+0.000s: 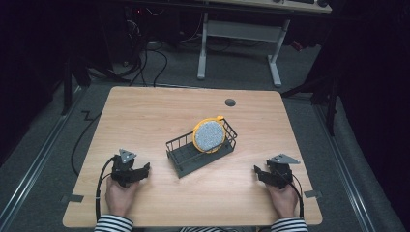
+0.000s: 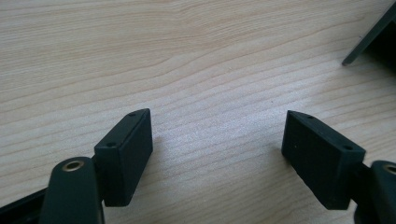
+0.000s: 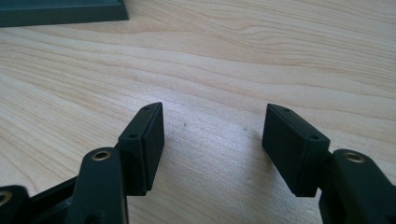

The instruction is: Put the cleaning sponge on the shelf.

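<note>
On table (image 1: pixel 145 116), both grippers low, open-jawed.

one light wooden worktop (image 1: pixel 145 121) carries one dark grey wire basket (image 1: pixel 181 153) and one round yellow-rimmed disc with a speckled grey face (image 1: pixel 209 135). two black hand-held grippers: the left hand-held gripper (image 1: pixel 145 169) and the right hand-held gripper (image 1: pixel 257 171). two hands in striped sleeves, one dark round hole (image 1: pixel 230 102) in the worktop.
</note>
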`<state>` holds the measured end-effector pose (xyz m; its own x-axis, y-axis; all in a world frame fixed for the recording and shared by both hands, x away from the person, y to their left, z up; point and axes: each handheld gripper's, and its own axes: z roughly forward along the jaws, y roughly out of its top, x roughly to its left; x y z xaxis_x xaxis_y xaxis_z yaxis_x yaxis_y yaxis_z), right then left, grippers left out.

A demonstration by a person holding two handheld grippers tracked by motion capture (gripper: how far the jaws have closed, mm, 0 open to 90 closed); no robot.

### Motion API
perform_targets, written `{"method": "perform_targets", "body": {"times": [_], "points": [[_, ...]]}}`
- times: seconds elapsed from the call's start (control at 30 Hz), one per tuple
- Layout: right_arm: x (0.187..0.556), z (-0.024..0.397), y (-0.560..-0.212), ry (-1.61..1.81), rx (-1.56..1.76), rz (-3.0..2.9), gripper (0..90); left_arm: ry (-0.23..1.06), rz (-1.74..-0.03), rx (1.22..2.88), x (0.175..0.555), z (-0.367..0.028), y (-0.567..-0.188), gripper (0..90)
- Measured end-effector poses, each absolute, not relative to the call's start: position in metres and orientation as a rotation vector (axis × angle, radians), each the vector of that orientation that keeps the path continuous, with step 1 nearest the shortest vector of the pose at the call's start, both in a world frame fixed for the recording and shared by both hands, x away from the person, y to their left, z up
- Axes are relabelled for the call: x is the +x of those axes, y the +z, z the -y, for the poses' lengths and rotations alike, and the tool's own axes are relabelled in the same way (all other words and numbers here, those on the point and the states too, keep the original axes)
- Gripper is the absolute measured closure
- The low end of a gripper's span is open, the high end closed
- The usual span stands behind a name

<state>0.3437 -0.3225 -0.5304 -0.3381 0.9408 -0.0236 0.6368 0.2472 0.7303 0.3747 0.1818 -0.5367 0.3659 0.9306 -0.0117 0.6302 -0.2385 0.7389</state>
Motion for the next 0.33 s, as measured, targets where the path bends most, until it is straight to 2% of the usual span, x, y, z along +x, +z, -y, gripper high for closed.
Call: {"method": "perform_targets", "body": {"times": [0.33], "points": [[0.3437, 0.3223, -0.5304, 0.874, 1.44, -2.062, 38.4, 0.58, -1.348, 1.967, 0.3748, -0.1817, -0.5367, 24.9]]}}
